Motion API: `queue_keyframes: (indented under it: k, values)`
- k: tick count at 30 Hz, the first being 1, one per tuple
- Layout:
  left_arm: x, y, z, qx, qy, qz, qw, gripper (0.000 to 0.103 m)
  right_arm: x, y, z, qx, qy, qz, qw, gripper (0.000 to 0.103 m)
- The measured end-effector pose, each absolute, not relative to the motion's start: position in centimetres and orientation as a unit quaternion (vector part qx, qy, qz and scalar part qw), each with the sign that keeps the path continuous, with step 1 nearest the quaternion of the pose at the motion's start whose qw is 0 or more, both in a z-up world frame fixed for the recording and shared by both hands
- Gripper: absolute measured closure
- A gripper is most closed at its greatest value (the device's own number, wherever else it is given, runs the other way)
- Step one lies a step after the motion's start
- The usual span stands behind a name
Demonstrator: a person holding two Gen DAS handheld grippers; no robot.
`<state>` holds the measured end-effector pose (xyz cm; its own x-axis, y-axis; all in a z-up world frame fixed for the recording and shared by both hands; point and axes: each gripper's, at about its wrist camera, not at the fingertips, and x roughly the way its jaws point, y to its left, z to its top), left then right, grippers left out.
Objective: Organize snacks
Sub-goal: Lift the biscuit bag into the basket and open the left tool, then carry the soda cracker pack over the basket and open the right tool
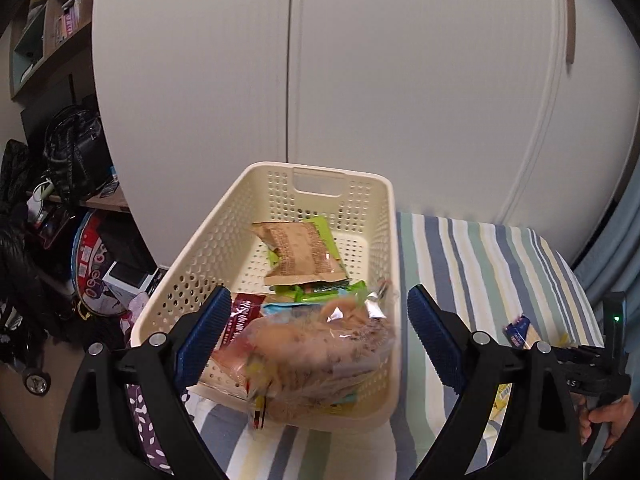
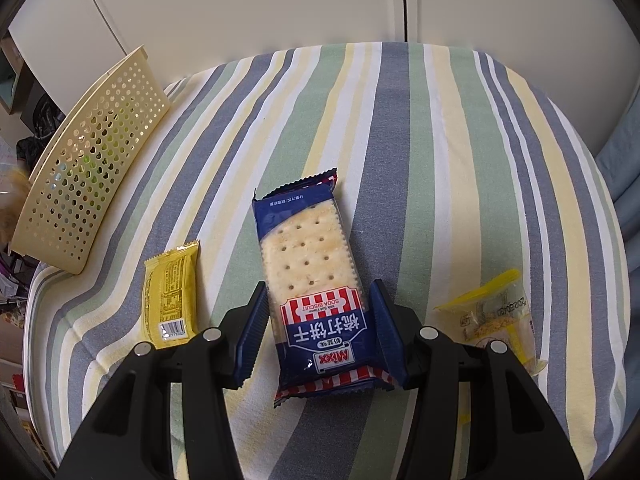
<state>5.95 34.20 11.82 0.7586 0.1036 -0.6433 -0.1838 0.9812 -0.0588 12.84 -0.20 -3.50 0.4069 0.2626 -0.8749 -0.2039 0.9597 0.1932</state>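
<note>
A cream perforated basket (image 1: 208,220) stands on the striped bed and holds a brown packet (image 1: 300,252), green packets (image 1: 320,290) and a red packet (image 1: 240,320). A clear bag of pale snacks (image 1: 320,356), blurred, lies over the basket's near end between the wide-apart fingers of my left gripper (image 1: 320,340), which is open. My right gripper (image 2: 320,336) straddles a blue soda biscuit pack (image 2: 312,272) lying flat on the bed. Its pads sit close to both long sides, and the pack looks unsqueezed. The basket's side (image 2: 80,168) shows at far left.
A yellow packet (image 2: 170,296) lies left of the biscuit pack, and a clear yellow-trimmed packet (image 2: 496,316) lies to its right. White wardrobe doors (image 1: 360,80) stand behind the bed. Bags and clutter (image 1: 80,260) fill the floor at left. A hand (image 1: 608,416) holds the right gripper.
</note>
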Motion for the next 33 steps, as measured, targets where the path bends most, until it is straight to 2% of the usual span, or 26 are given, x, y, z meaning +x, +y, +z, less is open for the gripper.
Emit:
queue_keyframes:
  k: [3, 11, 15, 19, 22, 23, 24, 28, 33]
  values:
    - [5.8, 35.5, 10.9, -0.079, 0.346, 0.086, 0.931, 0.006, 12.8, -0.1, -3.5, 0.024, 0.527, 0.138, 0.838, 0.051]
    - [4.6, 36.0, 9.5, -0.119, 0.334, 0.101, 0.93, 0.004, 12.9, 0.4, -3.5, -0.006, 0.529, 0.131, 0.838, 0.051]
    - [4.1, 35.3, 9.1, -0.121, 0.319, 0.109, 0.934, 0.003, 13.1, 1.4, -3.5, -0.04, 0.534, 0.133, 0.834, 0.041]
    - [3.5, 34.4, 8.7, -0.115, 0.298, 0.123, 0.94, 0.003, 13.6, 2.0, -3.6, -0.058, 0.538, 0.124, 0.832, 0.039]
    - [3.5, 34.2, 8.4, -0.116, 0.287, 0.13, 0.942, 0.003, 13.7, 2.1, -3.6, -0.06, 0.535, 0.117, 0.834, 0.047]
    - [3.5, 34.2, 8.2, -0.116, 0.285, 0.129, 0.943, 0.003, 13.7, 2.1, -3.5, -0.061, 0.533, 0.116, 0.836, 0.054]
    - [3.5, 34.2, 8.2, -0.116, 0.284, 0.129, 0.943, 0.003, 13.7, 2.1, -3.4, -0.061, 0.532, 0.115, 0.836, 0.057]
    - [3.3, 34.8, 7.8, -0.119, 0.278, 0.144, 0.942, 0.003, 13.5, 2.2, -3.2, -0.053, 0.528, 0.107, 0.841, 0.057]
    - [2.9, 36.0, 7.4, -0.142, 0.275, 0.156, 0.938, 0.003, 13.3, 2.7, -0.7, 0.01, 0.502, 0.124, 0.856, 0.058]
